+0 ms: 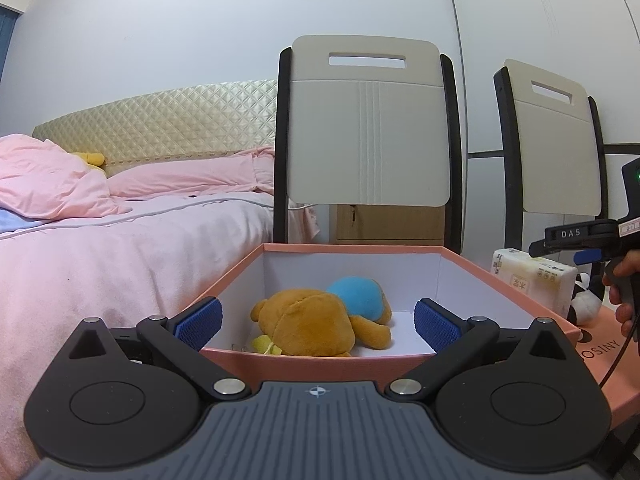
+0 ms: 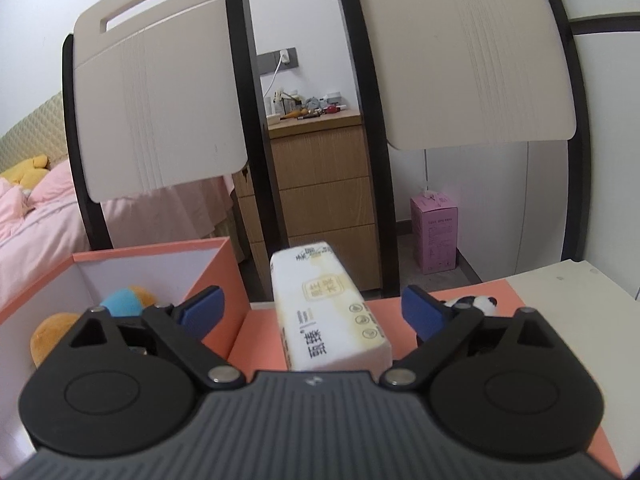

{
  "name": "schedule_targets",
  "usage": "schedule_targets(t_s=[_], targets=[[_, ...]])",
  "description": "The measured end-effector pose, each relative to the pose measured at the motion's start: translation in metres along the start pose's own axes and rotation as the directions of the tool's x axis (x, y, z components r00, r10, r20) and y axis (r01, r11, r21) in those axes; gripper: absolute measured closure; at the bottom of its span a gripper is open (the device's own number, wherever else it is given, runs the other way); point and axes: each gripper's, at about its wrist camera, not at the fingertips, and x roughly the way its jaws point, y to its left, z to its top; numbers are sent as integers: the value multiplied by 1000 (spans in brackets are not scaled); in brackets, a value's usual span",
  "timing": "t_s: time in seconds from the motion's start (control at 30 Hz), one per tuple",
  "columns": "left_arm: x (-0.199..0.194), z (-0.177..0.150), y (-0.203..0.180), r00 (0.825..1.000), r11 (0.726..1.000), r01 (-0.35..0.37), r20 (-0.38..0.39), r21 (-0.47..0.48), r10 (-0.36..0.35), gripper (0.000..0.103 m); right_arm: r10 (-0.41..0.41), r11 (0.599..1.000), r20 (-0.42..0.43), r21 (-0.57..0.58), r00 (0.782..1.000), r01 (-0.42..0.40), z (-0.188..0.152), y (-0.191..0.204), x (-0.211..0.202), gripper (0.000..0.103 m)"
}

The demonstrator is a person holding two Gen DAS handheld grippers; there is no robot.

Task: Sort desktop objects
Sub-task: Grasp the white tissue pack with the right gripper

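A salmon-pink box point(image 1: 500, 280) with white walls holds a brown plush point(image 1: 308, 320) and a blue plush point(image 1: 356, 292).

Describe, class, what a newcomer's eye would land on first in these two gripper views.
The open pink box stands out, with a brown plush bear and a blue plush toy lying inside, framed by the open left gripper. In the right view, a white tissue pack lies between the pads of the open right gripper, untouched, with a small panda plush just beyond.
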Motion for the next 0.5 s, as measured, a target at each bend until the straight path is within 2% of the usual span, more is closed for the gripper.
schedule_targets(t_s=[0.13, 0.3, 0.4, 0.47, 0.5], targets=[[0, 0, -1, 1000, 1000, 0, -1, 4, 0, 0, -24, 999, -10, -35, 1000, 24, -3, 0, 8, 8], [0, -2, -2, 1000, 1000, 2, -4, 7, -2, 0, -47, 994, -40, -104, 998, 43, -7, 4, 24, 17], [0, -2, -2, 1000, 1000, 3, -4, 10, -3, 0, -72, 981, -60, -184, 996, 60, -10, 12, 34, 26], [0, -2, -3, 1000, 1000, 4, -4, 11, -4, 0, -71, 981, -74, -188, 995, 56, -11, 13, 37, 39], [0, -2, -3, 1000, 1000, 4, -4, 11, -4, 0, -73, 981, -77, -186, 994, 58, -11, 13, 38, 40]])
